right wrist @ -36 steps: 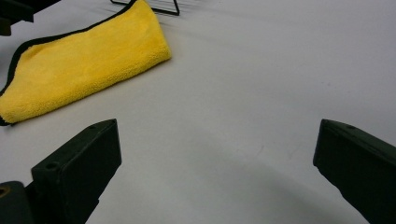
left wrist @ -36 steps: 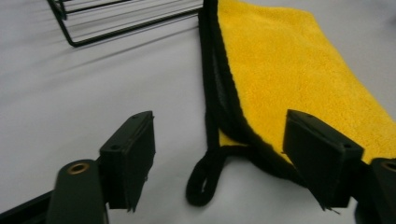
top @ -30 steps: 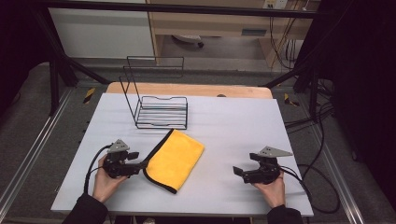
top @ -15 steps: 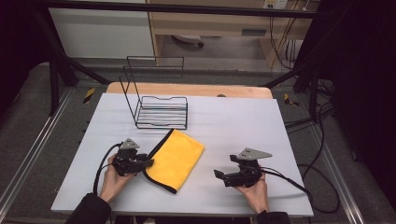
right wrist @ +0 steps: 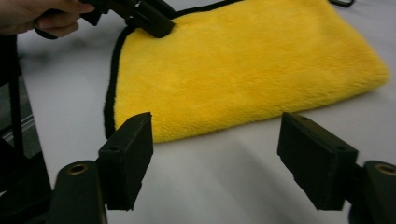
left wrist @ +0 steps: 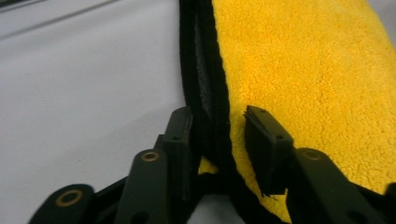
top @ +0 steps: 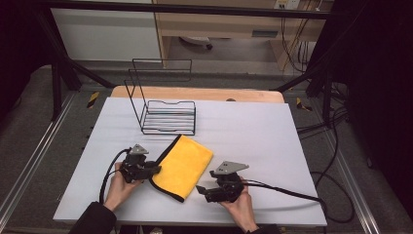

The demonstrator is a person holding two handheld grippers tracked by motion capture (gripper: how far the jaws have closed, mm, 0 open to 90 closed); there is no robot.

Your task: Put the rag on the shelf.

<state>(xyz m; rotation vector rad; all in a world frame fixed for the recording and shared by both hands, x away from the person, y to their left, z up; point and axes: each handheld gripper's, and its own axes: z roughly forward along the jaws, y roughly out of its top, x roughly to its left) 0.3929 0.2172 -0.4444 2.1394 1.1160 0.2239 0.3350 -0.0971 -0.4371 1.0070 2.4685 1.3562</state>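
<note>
Yellow fluffy folded cloth with black edging: my left gripper jaws have been closing around its left edge; my right gripper jaws, also closing, are wide and empty near it

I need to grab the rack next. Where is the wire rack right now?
In the high view the wire rack stands toward the table's far left, just behind the yellow cloth, apart from both grippers.

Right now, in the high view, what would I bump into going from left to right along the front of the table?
Left tongs at the black-edged side of the cloth → folded yellow fluffy cloth with black trim → right tongs, with open jaws, short of the cloth → black cable trailing off to the right.
</note>
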